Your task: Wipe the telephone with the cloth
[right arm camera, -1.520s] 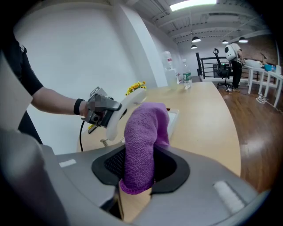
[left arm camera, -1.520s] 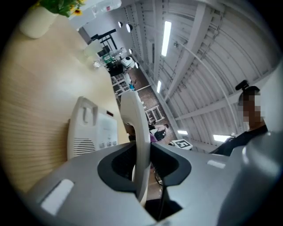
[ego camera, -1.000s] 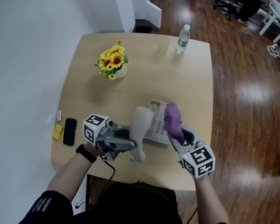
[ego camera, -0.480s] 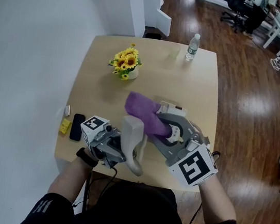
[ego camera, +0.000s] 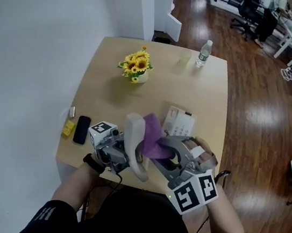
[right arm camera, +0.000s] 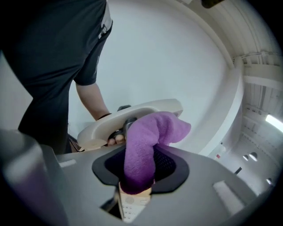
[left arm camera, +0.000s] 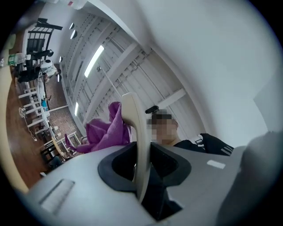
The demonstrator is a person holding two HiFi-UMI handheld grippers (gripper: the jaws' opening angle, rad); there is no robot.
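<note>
My left gripper (ego camera: 123,156) is shut on the cream telephone handset (ego camera: 132,141) and holds it upright, lifted over the table's near edge. In the left gripper view the handset (left arm camera: 135,141) stands edge-on between the jaws, with the cloth (left arm camera: 104,132) behind it. My right gripper (ego camera: 167,150) is shut on a purple cloth (ego camera: 153,141), which presses against the handset's right side. The right gripper view has the cloth (right arm camera: 143,145) draped out of the jaws against the handset (right arm camera: 132,115). The telephone base (ego camera: 179,122) lies on the table beyond them.
On the wooden table (ego camera: 208,101) stand a pot of sunflowers (ego camera: 137,64), a water bottle (ego camera: 203,52) and a glass (ego camera: 184,58) at the far side. A black phone (ego camera: 81,129) and a yellow item (ego camera: 68,129) lie at the left edge. A white wall runs along the left.
The right gripper has carried the cloth from over the base to the handset, then down its right side. The left gripper has kept the handset lifted.
</note>
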